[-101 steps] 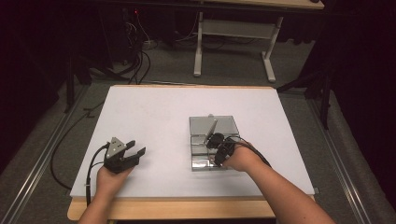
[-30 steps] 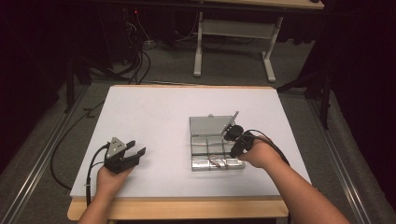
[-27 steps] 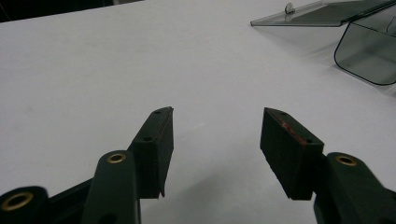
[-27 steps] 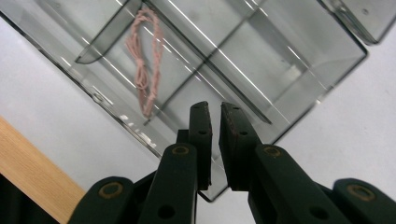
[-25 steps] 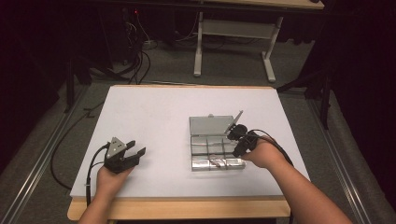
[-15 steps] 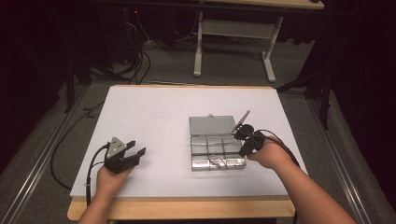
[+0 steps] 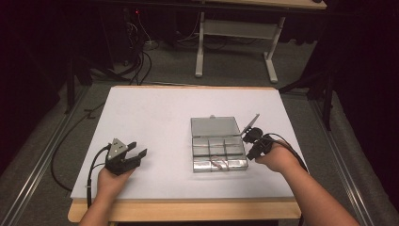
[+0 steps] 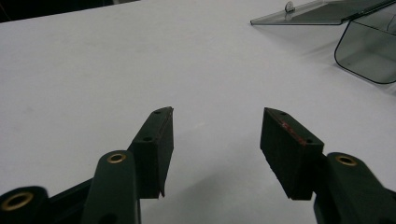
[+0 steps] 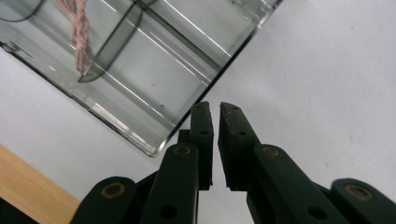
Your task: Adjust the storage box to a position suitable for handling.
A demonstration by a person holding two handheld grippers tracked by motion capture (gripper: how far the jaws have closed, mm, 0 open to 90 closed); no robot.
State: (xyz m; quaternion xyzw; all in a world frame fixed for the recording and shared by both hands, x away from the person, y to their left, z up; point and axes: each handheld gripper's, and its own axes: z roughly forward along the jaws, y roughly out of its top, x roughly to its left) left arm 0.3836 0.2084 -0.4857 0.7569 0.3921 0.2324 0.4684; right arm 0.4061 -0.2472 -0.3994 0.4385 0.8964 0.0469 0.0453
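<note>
We see the right gripper (image 7: 251,135) nearly clenched, empty, beside the box (image 7: 218,149); left gripper (image 7: 136,149) released (resting far left).

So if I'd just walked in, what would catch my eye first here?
Probably the clear plastic compartment box lying open on the white table, right of centre, with a pinkish twisted cord in one front compartment. Next, the two black hand-held tools: the right tool sits just beside the box's right edge with its jaws nearly together and nothing between them. The left tool rests well apart near the front left, jaws spread wide.
</note>
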